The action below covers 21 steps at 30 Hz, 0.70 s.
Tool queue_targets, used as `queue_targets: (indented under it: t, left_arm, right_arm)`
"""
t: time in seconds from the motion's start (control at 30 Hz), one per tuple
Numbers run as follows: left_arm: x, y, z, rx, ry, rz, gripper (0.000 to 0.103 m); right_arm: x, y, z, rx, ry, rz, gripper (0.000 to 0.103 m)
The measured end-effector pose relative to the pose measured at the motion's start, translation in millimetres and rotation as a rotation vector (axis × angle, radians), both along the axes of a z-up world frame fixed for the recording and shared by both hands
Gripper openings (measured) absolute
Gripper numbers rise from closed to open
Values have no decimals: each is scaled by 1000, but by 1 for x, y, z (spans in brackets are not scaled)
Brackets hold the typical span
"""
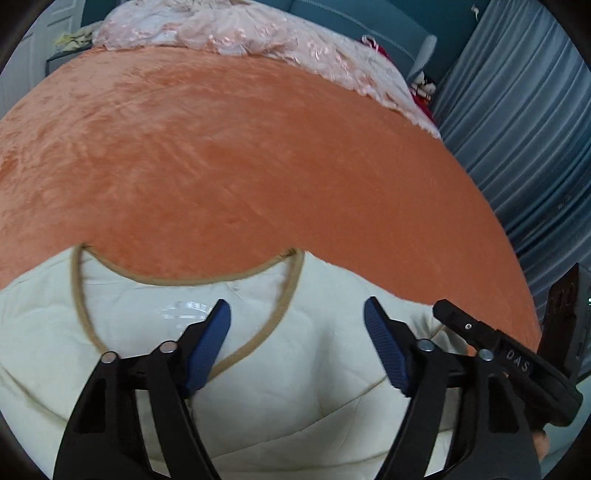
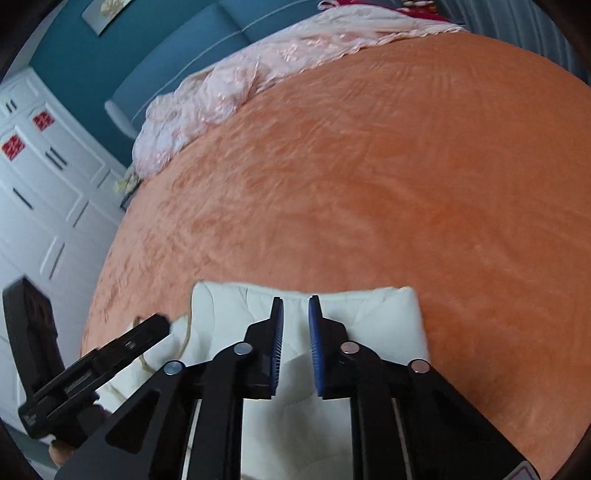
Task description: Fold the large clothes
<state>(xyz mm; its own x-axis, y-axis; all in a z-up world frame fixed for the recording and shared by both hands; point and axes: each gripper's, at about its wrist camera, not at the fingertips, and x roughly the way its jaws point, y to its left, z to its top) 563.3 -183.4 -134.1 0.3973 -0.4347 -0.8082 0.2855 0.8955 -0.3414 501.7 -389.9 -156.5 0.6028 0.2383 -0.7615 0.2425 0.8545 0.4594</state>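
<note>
A: Where are my tools?

B: I have the left gripper spread apart over the cream garment, nothing between its blue pads. My right gripper has its pads nearly together with a narrow gap; whether cloth is pinched there I cannot tell.

A: Surroundings?

B: The garment lies at six o'clock on the orange blanket. A pink quilt sits at twelve, grey curtains at three, white cabinets at nine in the right view.
</note>
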Motion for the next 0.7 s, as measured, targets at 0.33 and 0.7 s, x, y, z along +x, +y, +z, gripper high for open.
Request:
queue_targets:
  t: [0.33, 0.7]
  left_arm:
    - [-7, -32, -40, 214, -82, -11, 41]
    - [-31, 95, 14, 179, -119, 105, 41]
  right_arm:
    - [-10, 6, -37, -106, 41, -53, 0]
    - [-14, 94, 59, -124, -36, 180, 9]
